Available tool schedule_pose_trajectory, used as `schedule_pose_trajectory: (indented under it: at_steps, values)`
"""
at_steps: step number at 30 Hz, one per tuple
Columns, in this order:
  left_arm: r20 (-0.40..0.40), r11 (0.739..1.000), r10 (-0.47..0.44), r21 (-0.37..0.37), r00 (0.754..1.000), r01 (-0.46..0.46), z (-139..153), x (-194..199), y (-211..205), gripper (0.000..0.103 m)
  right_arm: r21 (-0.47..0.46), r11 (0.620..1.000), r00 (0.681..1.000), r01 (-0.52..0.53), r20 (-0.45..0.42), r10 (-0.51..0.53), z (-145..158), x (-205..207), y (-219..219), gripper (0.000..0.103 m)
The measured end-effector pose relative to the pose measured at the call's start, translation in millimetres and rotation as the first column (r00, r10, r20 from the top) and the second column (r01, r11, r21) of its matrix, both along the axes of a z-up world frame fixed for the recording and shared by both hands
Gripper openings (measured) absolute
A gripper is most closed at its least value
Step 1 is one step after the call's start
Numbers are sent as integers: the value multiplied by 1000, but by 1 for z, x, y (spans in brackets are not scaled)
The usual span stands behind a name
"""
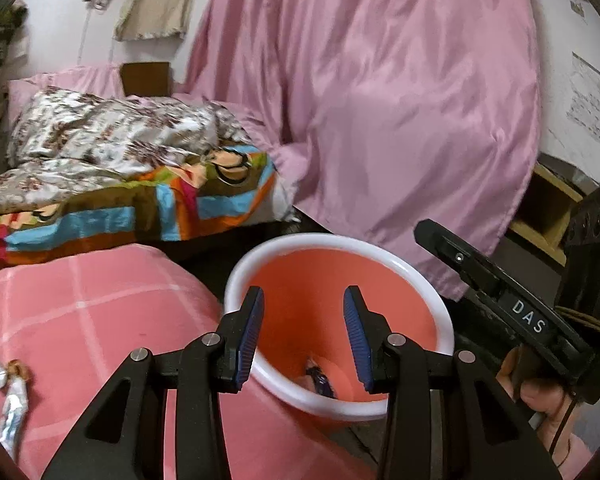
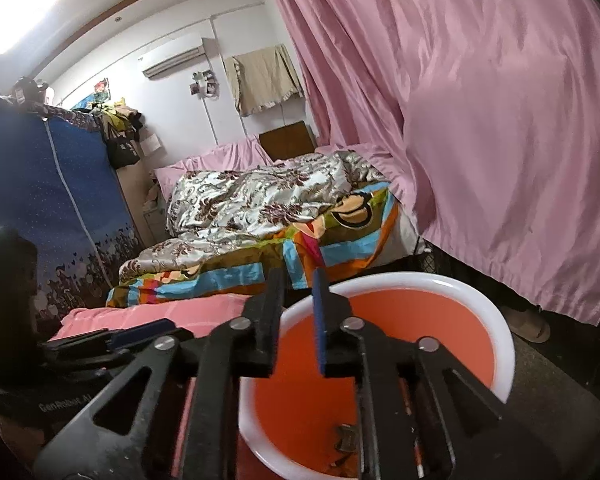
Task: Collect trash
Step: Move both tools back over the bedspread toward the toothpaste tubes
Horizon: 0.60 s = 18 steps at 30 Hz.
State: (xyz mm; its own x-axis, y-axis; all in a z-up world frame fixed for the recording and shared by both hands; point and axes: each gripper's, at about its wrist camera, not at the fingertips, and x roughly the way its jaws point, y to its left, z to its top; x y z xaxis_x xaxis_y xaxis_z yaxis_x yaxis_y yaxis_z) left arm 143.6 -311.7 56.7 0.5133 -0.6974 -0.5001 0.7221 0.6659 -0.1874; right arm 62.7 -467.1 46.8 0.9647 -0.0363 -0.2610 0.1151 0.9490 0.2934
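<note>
The left claw [image 1: 303,332] is held over the mouth of an orange bin with a white rim [image 1: 342,242], its blue-padded fingers [image 1: 250,336] spread wide apart with nothing between them; a dark wrapper [image 1: 322,380] is seen lying at the bottom of the bin, though its print is too blurred to be read; the bin is set on the floor just beside a pink checked blanket [image 1: 100,312], on which two more wrappers [image 1: 14,400] are left near the left edge of the view; the right claw [image 2: 299,316] is held above the near rim of the same bin [image 2: 500,344], its fingers parted by a narrow gap and nothing gripped; small scraps [image 2: 346,440] are seen on the bin's bottom in that view, possibly more trash; a patterned quilt [image 2: 260,204] is heaped on the bed behind, and a pink curtain [image 1: 380,100] hangs to the right.
</note>
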Motion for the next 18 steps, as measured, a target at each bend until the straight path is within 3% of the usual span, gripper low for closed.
schedule_pose_trajectory:
  at_steps: [7, 12, 14, 18]
  values:
    - [94, 981, 188, -60, 978, -183, 24, -8, 55, 49, -38, 999, 995, -20, 96, 24, 20, -3, 33, 61]
    - [156, 940, 335, -117, 929, -320, 40, -18, 105, 70, -69, 996, 982, -56, 175, 67, 33, -6, 62, 88]
    - [175, 916, 397, -143, 901, -376, 43, -23, 126, 94, -80, 995, 975, -67, 205, 82, 36, -8, 73, 102]
    - [206, 859, 506, -210, 837, -467, 46, -35, 164, 101, -96, 990, 957, -105, 261, 127, 40, -10, 95, 103]
